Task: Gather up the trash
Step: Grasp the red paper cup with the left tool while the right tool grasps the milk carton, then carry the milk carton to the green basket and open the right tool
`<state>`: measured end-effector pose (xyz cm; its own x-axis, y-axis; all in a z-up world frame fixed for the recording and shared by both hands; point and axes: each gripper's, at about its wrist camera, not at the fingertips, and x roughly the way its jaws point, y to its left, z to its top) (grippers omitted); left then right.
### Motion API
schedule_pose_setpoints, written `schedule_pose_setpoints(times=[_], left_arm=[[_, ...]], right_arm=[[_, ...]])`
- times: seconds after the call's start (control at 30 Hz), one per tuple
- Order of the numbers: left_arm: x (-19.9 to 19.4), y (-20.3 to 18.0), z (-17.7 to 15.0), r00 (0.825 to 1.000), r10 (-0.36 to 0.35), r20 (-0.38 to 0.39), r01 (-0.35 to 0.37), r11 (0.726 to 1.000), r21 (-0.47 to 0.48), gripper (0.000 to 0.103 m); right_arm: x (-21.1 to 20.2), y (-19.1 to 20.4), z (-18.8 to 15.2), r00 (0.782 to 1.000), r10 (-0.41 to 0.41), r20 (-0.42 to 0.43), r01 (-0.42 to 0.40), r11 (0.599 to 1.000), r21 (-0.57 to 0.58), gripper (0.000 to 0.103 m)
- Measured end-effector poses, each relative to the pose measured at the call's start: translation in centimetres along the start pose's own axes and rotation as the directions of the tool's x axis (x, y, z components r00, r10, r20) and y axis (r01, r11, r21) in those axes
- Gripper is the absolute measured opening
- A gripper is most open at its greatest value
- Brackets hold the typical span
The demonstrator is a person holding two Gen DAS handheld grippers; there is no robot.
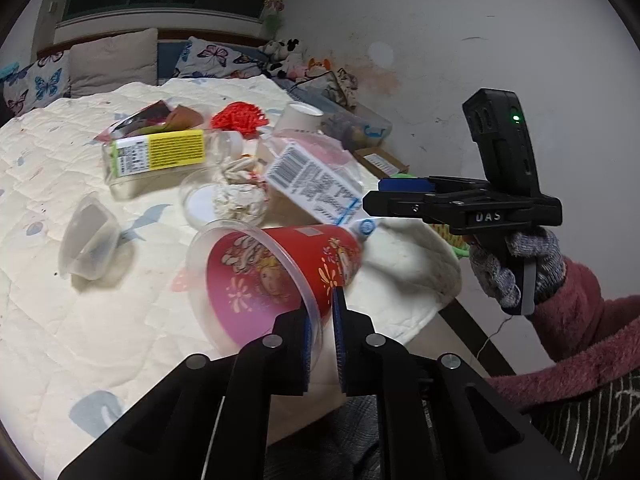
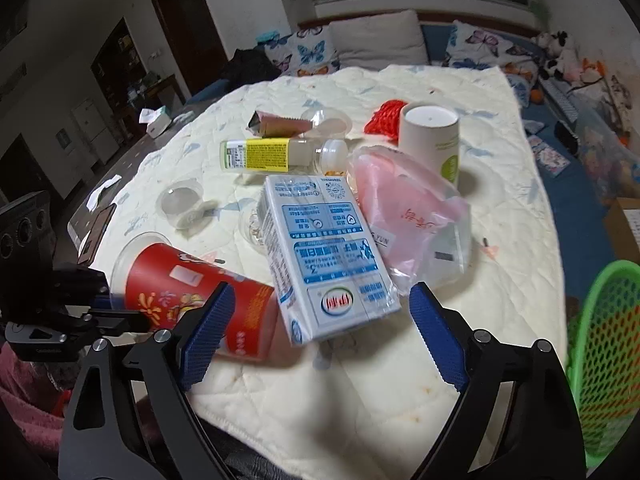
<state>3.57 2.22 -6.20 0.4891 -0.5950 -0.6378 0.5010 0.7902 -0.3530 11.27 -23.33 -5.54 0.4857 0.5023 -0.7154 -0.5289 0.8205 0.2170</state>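
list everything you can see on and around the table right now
red cup: 1, red with clear lid, on its side at the near edge, rim pinched by the left tongs
milk carton: 1, white and blue, lying in the middle
pink bag: 1, pink and clear, beside the carton
paper cup: 1, white and green, upright behind the bag
bottle: 1, clear with yellow label, lying flat
red netting: 1, red, far side
clear cups: several, see-through, scattered
crumpled tissue: 1, white, in a clear cup
quilt: 1, cream, covering the table
green basket: 1, green, right of the table
left tongs: blue pads, closed on the cup rim
right tongs: blue pads, open, near the carton
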Motion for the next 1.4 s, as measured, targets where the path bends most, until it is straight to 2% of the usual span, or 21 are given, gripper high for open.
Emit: schedule_pose_setpoints(times=[0.17,0.3,0.37,0.43,0.73,0.8,0.9,1.17,1.4], left_arm=[[0.2,1.4,0.0,1.0,-0.001,-0.019,0.0,0.999,-0.044,0.016],[0.3,1.8,0.1,1.0,-0.011,-0.016,0.01,0.999,-0.049,0.017],[0.6,1.7,0.2,1.0,-0.015,-0.021,0.014,0.999,-0.047,0.034],[0.9,1.7,0.3,1.0,-0.013,-0.022,0.012,0.999,-0.046,0.04],[2.0,2.6,0.7,0.999,-0.049,-0.023,0.047,0.996,-0.078,0.04],[2.2,2.6,0.8,0.998,-0.059,-0.02,0.057,0.995,-0.082,0.039],[2.3,2.5,0.9,0.997,-0.08,-0.013,0.079,0.993,-0.085,0.03],[1.8,1.1,0.9,0.99,-0.137,0.023,0.139,0.988,-0.066,0.006],[0.7,0.0,1.1,0.99,-0.135,0.049,0.137,0.989,-0.05,0.005]], right_arm=[[1.9,-0.7,0.9,0.998,0.052,-0.034,-0.052,0.999,-0.005,0.083],[3.6,-1.2,1.6,0.996,0.073,-0.057,-0.073,0.997,-0.004,0.082],[4.1,-1.4,1.8,0.995,0.074,-0.065,-0.075,0.997,-0.008,0.082],[4.5,-1.8,1.9,0.993,0.09,-0.077,-0.091,0.996,-0.009,0.082],[5.6,-2.6,2.1,0.984,0.145,-0.098,-0.146,0.989,0.0,0.081],[5.6,-2.5,2.0,0.984,0.15,-0.095,-0.151,0.989,0.0,0.076],[5.5,-2.5,2.0,0.983,0.159,-0.089,-0.158,0.987,0.008,0.065],[3.6,-1.1,1.6,0.992,0.121,-0.026,-0.122,0.992,-0.023,0.065],[-0.2,-0.8,0.9,0.993,0.101,0.056,-0.101,0.995,-0.002,0.065]])
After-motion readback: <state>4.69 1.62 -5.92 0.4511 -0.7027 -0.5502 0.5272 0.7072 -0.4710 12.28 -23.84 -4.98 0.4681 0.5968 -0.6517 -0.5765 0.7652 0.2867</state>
